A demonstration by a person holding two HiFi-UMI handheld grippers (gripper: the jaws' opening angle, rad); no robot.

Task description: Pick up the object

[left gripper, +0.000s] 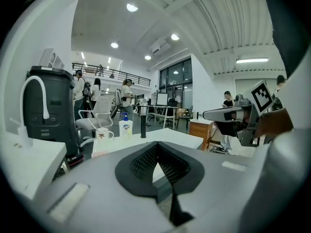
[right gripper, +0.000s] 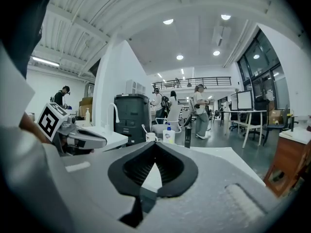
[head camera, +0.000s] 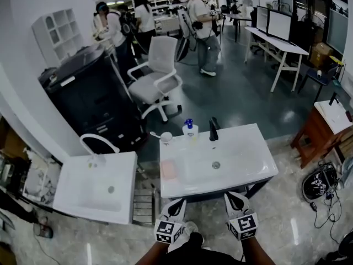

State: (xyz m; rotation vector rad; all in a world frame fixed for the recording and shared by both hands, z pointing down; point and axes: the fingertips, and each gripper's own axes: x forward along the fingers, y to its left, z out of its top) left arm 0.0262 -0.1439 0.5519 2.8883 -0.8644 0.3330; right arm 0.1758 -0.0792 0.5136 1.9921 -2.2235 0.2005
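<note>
A white washbasin unit (head camera: 259,159) stands right in front of me. On its back rim are a soap bottle with a blue pump (head camera: 190,130), a white cup holding a toothbrush (head camera: 165,137) and a black faucet (head camera: 213,130). A pink pad (head camera: 169,169) lies on its left ledge. My left gripper (head camera: 175,207) and right gripper (head camera: 236,202) hover side by side at the near edge, both shut and empty. The left gripper view has the shut tips (left gripper: 156,144) below the bottle (left gripper: 125,126) and cup (left gripper: 102,134). The right gripper view has its shut tips (right gripper: 154,144) under the bottle (right gripper: 168,136).
A second white basin (head camera: 71,195) with a white curved faucet (head camera: 96,142) stands to the left. A black cabinet (head camera: 88,98) and a white office chair (head camera: 157,76) are behind. A wooden cabinet (head camera: 320,128) and cables on the floor (head camera: 320,184) are at right. People stand at the back.
</note>
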